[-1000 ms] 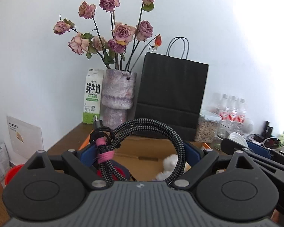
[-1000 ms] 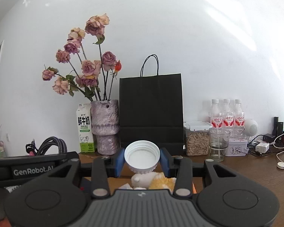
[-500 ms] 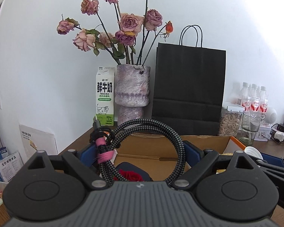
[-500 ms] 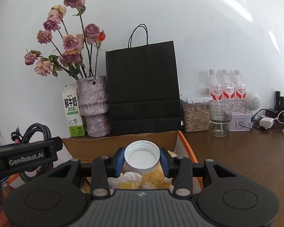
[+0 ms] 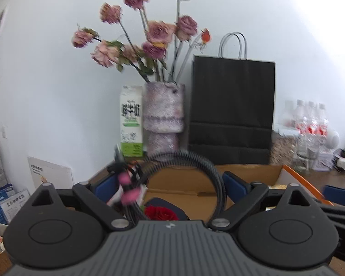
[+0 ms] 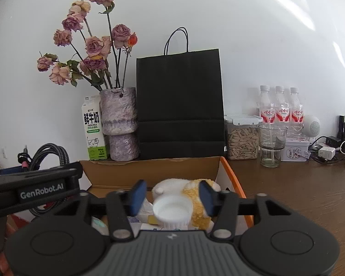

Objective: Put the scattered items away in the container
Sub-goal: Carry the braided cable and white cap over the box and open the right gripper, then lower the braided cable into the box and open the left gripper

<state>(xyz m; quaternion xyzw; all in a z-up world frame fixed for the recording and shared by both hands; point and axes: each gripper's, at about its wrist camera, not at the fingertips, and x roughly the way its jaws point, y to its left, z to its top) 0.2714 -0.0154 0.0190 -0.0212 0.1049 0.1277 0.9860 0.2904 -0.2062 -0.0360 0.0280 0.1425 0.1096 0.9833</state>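
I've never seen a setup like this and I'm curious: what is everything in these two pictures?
cardboard box: one, brown with orange edge, front centre of table
white cap: one, loose over box between the right claw's fingers
plush toy: one, white and yellow, in box
red rose: one, in box
braided cable: one, black coil, in left claw
dried roses: a bunch, faded pink, in vase
vase: one, mottled purple, behind box
milk carton: one, white and green, left of vase
paper bag: one, black, behind box
water bottles: three, red labels, back right
seed jar: one, clear
glass: one, clear
table: one, brown wood
left claw: black, shut on cable
right claw: black, open
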